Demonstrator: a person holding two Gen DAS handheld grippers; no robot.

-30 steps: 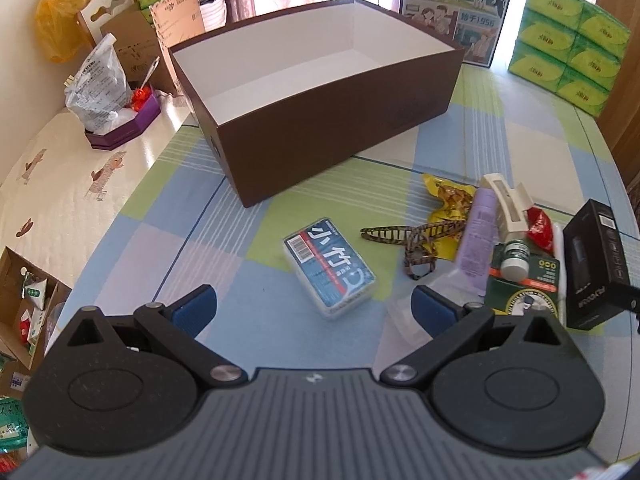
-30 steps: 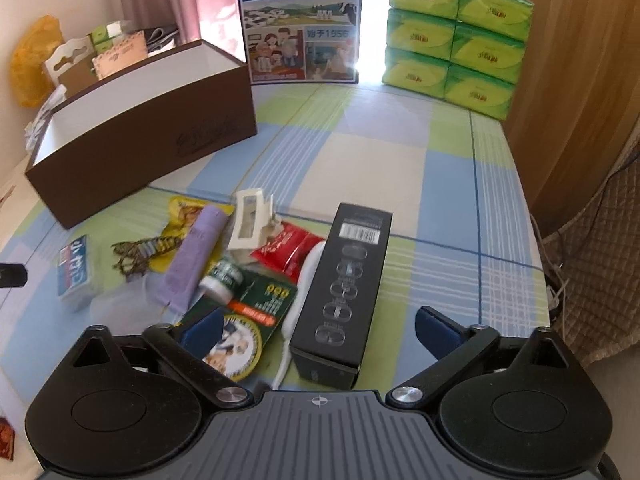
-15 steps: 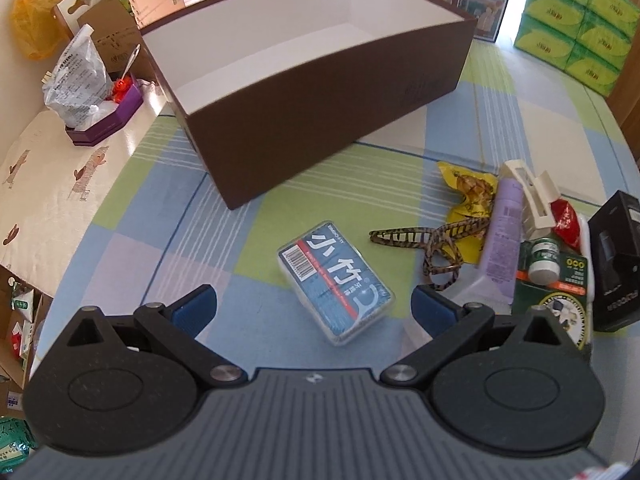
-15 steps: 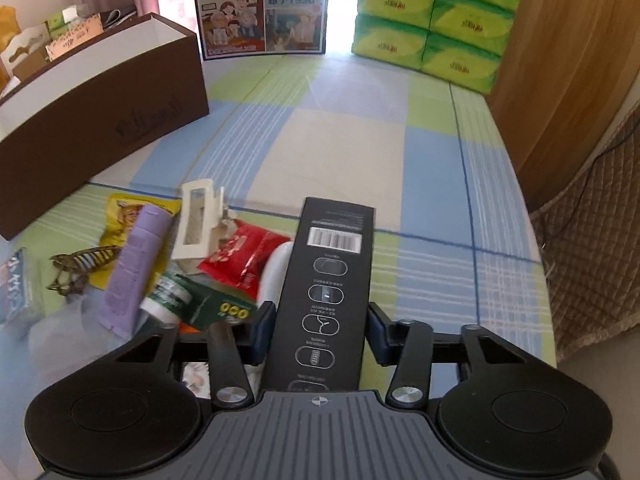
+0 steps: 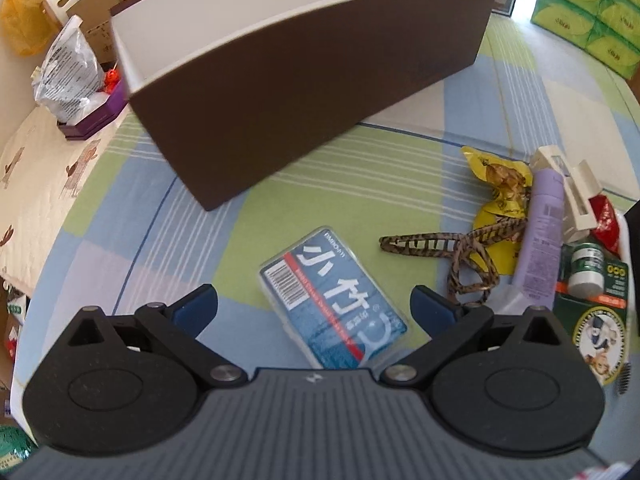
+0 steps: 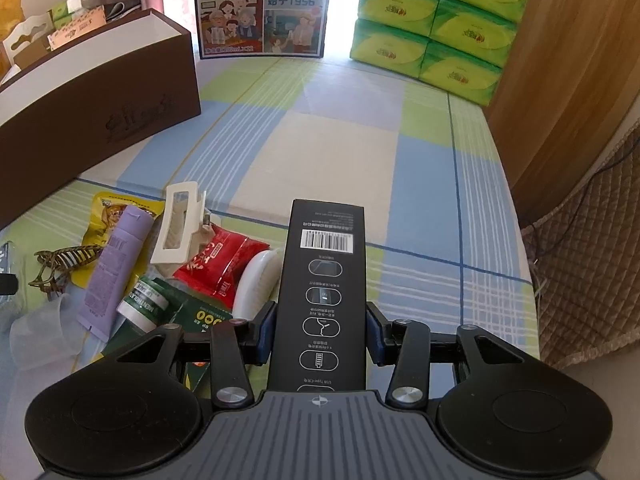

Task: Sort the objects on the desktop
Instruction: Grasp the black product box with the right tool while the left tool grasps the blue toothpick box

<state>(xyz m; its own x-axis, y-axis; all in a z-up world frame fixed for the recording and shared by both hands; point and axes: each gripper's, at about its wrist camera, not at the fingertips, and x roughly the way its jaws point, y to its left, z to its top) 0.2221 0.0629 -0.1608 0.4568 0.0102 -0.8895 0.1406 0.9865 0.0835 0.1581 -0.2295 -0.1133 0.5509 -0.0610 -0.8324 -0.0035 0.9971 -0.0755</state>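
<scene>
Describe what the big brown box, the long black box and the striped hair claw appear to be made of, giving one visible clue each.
Brown box: likely rigid cardboard, matte brown outside, white inside; thin straight walls.
Black box: probably printed card, smooth satin; crisp edges, barcode, white icons.
Hair claw: seemingly hard plastic, glossy tortoiseshell stripes; moulded teeth.

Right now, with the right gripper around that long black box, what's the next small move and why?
Probably lift the black box straight up. The right gripper has its pads against both long sides, so the grip looks set, and a white brush and a green pack crowd its left side; the brown bin waits beyond.
</scene>
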